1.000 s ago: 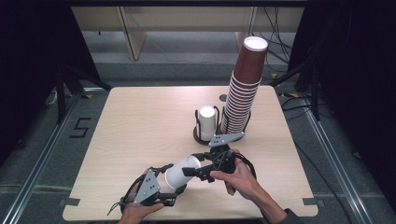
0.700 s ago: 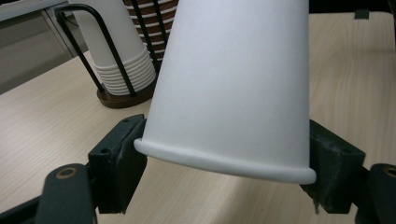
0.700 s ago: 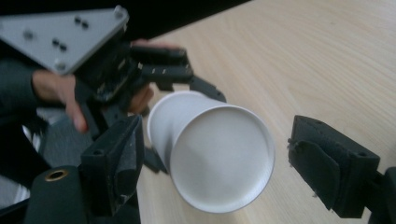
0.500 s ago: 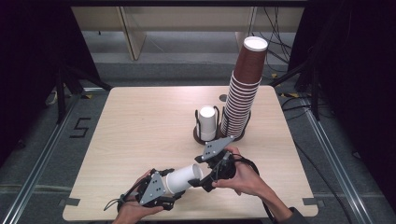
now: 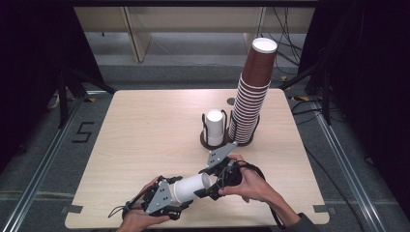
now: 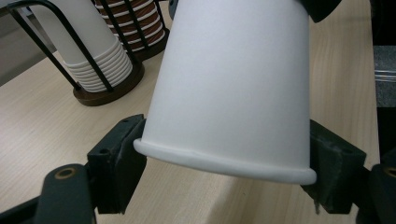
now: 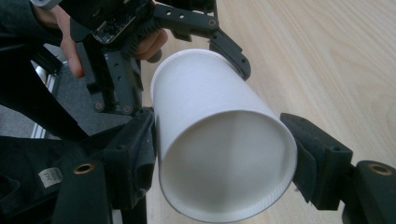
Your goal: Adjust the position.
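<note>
A white paper cup [image 5: 191,187] lies on its side, held just above the table's front edge between both grippers. My left gripper [image 5: 178,193] grips its rolled-rim end. In the left gripper view the pads press both sides of the cup [image 6: 233,84] at the rim, and my left gripper [image 6: 224,172] has just eased its jaws a little. My right gripper [image 5: 205,183] holds the other end. In the right gripper view that end of the cup [image 7: 210,126] faces the camera. My right gripper [image 7: 224,158] has just been closing, and both pads touch the cup.
Behind the hands a dark round holder [image 5: 207,142] with black wire uprights carries a short stack of white cups [image 5: 214,126] and a tall leaning stack of brown cups [image 5: 254,92]. The wooden table [image 5: 145,130] is bare on its left half. Dark floor surrounds it.
The right hand has shifted slightly at the cup's far end. The left gripper and the cup stay about where they were.
</note>
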Demonstrator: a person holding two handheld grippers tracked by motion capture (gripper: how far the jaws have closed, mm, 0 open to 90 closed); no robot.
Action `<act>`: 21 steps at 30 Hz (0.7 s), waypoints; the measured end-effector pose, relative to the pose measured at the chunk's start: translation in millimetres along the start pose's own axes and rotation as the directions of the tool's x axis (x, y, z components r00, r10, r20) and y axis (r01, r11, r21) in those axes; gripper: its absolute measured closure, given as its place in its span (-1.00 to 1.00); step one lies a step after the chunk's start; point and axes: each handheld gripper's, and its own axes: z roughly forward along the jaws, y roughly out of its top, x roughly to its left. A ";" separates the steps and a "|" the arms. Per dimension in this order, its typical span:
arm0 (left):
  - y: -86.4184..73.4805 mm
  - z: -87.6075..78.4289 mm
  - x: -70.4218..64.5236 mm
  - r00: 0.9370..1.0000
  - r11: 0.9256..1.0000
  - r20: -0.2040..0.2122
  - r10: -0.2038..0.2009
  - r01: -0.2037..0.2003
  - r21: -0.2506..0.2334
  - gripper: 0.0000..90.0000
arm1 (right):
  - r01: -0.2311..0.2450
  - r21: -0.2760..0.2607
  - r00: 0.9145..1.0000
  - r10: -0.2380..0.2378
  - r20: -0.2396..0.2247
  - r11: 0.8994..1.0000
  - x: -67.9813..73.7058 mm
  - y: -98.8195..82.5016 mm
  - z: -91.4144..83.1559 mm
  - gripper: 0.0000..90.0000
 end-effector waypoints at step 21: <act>-1.9 -5.7 5.1 1.000 0.999 0.026 0.006 -0.005 -0.044 -0.46 | -0.022 -0.023 0.998 0.021 -0.055 0.999 -7.9 -3.3 -6.9 -0.33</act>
